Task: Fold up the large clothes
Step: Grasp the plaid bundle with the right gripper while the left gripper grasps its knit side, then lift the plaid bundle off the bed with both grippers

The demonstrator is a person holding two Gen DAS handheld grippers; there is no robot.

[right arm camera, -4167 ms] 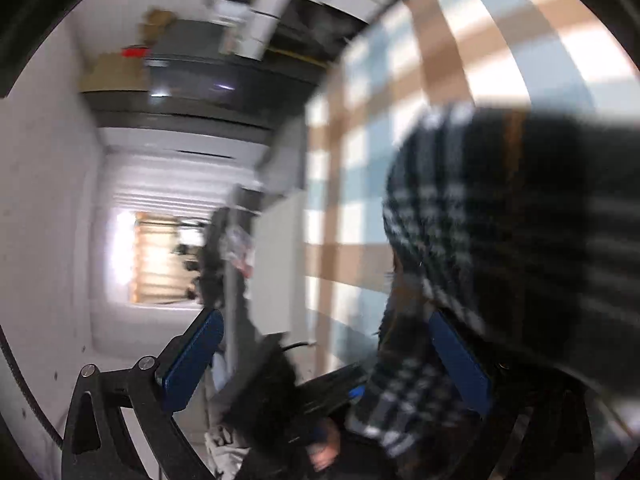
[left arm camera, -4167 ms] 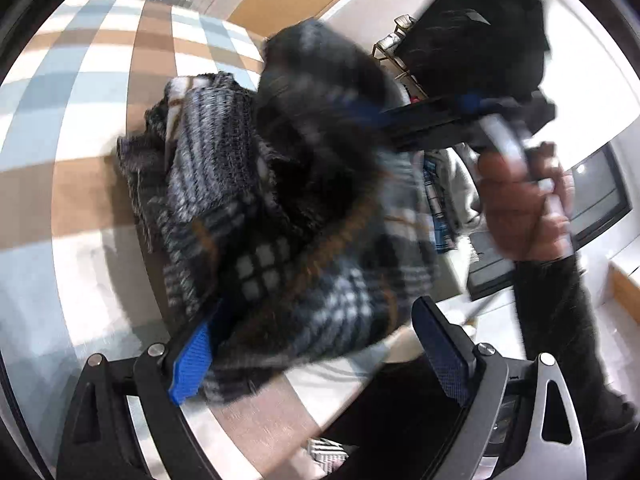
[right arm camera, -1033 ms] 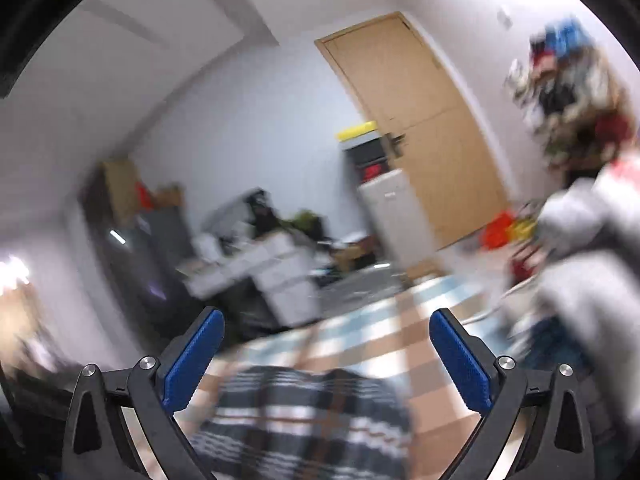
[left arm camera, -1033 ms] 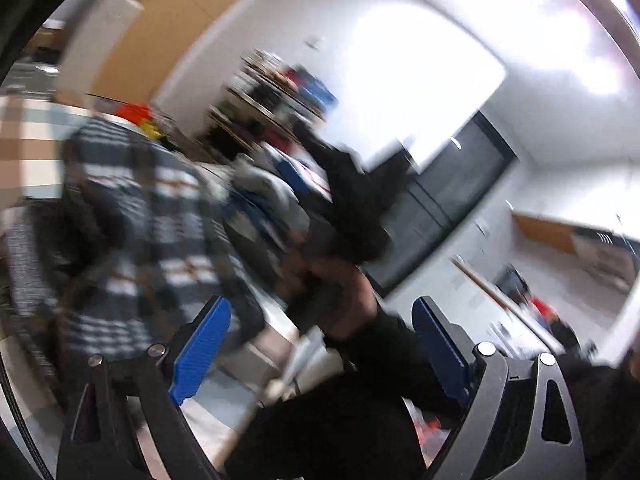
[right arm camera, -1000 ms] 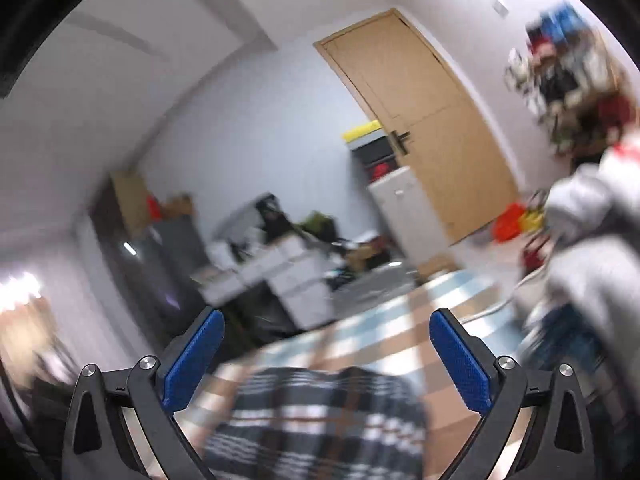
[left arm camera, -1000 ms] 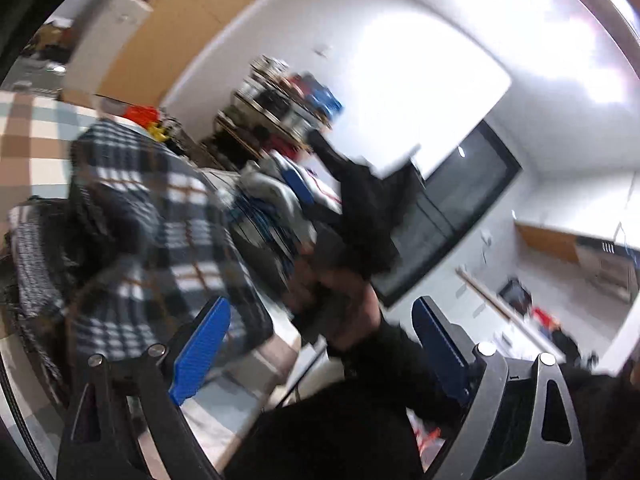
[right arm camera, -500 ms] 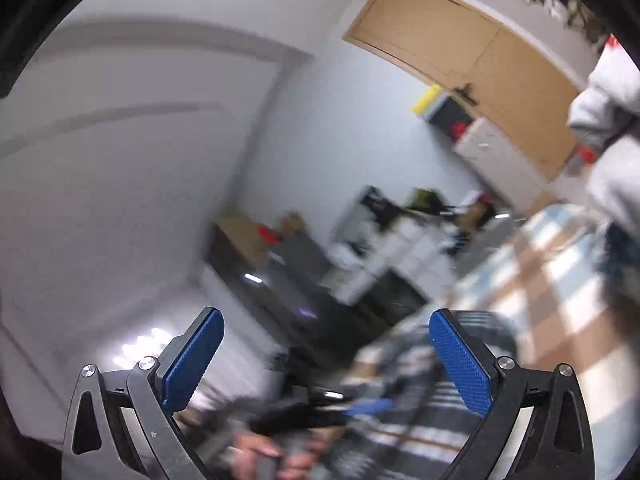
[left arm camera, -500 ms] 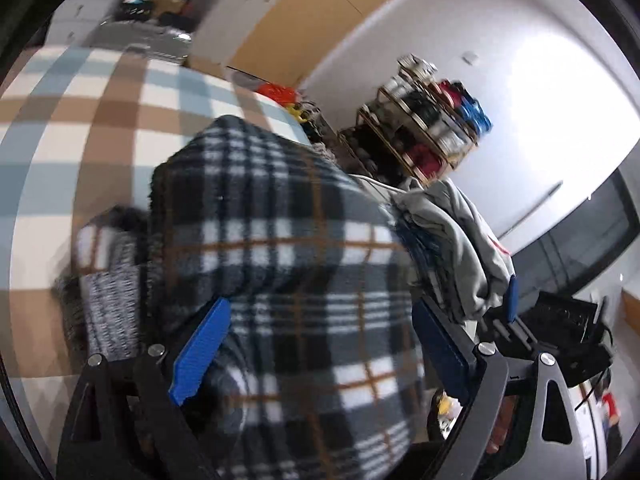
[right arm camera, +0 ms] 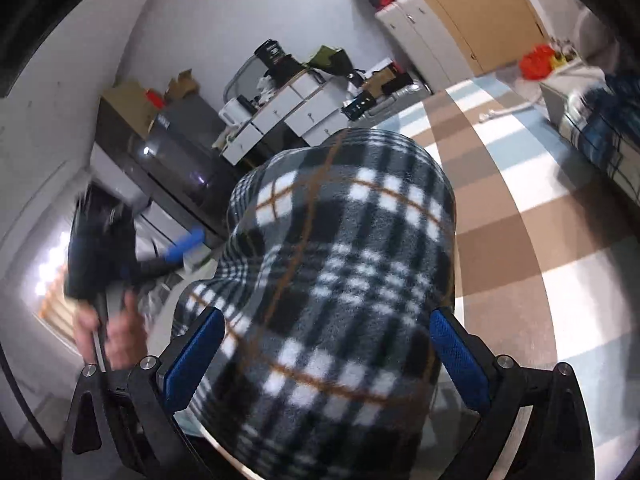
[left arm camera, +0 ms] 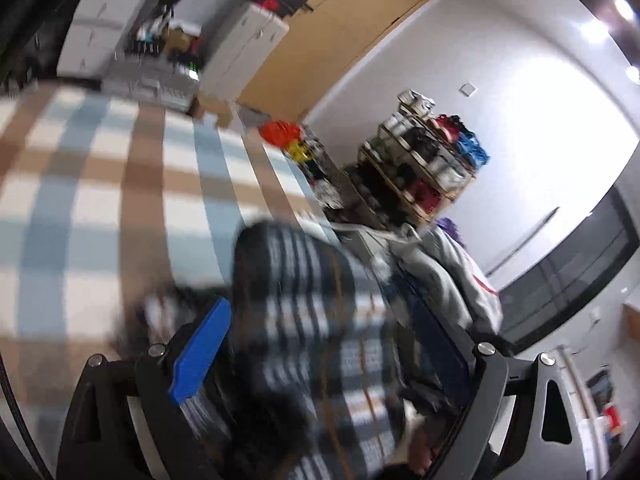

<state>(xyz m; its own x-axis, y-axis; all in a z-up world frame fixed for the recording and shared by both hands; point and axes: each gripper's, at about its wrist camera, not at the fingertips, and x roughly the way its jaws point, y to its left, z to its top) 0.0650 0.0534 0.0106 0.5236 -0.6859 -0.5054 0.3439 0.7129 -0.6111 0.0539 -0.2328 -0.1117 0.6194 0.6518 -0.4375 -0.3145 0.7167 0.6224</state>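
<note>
A black, white and grey plaid fleece garment (right arm camera: 344, 280) lies bunched in a tall mound on the checked tablecloth (right arm camera: 520, 216). It fills the gap between the blue pads of my right gripper (right arm camera: 326, 356), whose jaws stand wide apart around it. In the left wrist view the same garment (left arm camera: 320, 320) is blurred and sits between the wide-open fingers of my left gripper (left arm camera: 320, 352). The left gripper also shows in the right wrist view (right arm camera: 120, 256), held in a hand at the left, beside the mound.
A pile of other clothes, grey and white, (left arm camera: 452, 276) lies right of the plaid mound. A shelf rack of items (left arm camera: 424, 168) stands by the far wall. White drawer cabinets (right arm camera: 296, 112) and a wooden door (right arm camera: 480, 12) stand beyond the table.
Both grippers have swung back down toward the plaid garment. The right view has dropped from the room walls onto the mound. The left view has tilted and blurred with motion.
</note>
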